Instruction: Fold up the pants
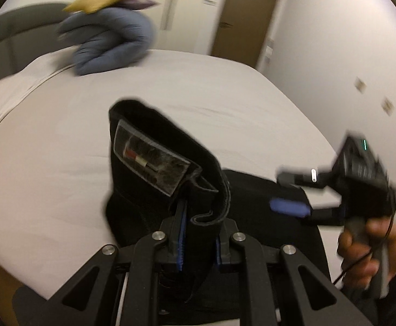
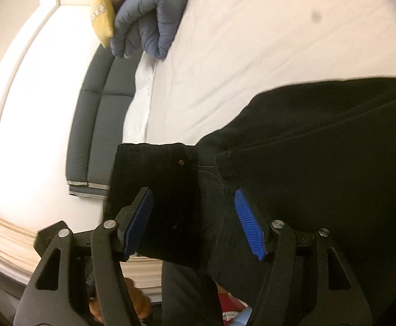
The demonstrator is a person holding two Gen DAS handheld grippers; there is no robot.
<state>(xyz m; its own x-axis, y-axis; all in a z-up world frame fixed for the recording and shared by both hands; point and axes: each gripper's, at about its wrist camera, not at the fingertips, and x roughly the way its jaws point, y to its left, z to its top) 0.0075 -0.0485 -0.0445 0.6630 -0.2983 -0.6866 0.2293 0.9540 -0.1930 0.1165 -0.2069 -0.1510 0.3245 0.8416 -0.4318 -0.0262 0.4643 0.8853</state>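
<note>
two grippers over bed (image 1: 62, 163) | left gripper (image 1: 198, 241) clamped on black pants (image 1: 154, 163) waistband, lifting it off sheet, label facing camera | right gripper (image 2: 195, 222) jaws wide, pants fabric between pads, not pinched | rest of pants lies on bed | blue duvet (image 2: 154, 13), yellow pillow (image 2: 103, 21) at far end

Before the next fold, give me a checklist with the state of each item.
1. Left gripper clamped on the pants waistband: ok.
2. Right gripper holding fabric: not ok; its jaws stand apart, the pants pass between the pads without being pinched.
3. Pants lying flat: not ok; the waistband end stands up off the bed.
4. Room on the bed for folding: ok; the blue duvet and yellow pillow sit far off.
5. Legs aligned: cannot tell.
</note>
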